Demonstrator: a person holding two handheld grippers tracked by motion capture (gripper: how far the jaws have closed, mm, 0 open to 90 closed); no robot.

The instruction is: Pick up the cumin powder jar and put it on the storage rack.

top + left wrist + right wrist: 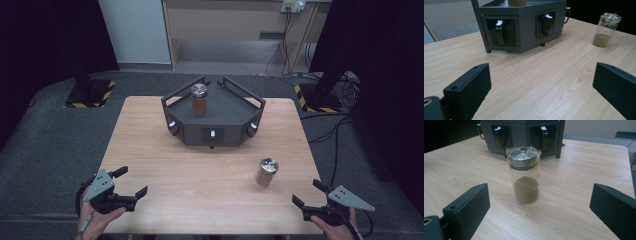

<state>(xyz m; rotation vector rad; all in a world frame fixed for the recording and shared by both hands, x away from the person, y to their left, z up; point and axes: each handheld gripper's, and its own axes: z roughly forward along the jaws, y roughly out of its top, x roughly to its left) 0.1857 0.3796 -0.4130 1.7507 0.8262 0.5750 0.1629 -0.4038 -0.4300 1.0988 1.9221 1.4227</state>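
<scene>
Glass jar (525, 175) stands ahead of the spread right tongs (539, 212).

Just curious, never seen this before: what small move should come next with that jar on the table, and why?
Probably ease the right gripper forward around the jar: it stands upright, centred ahead of the wide-open jaws, untouched.

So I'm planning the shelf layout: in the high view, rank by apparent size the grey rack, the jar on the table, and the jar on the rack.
1. Grey rack, clearly largest.
2-3. Jar on the table and jar on the rack: they look alike, and the table jar sits nearer the camera, so no ranking.
</scene>
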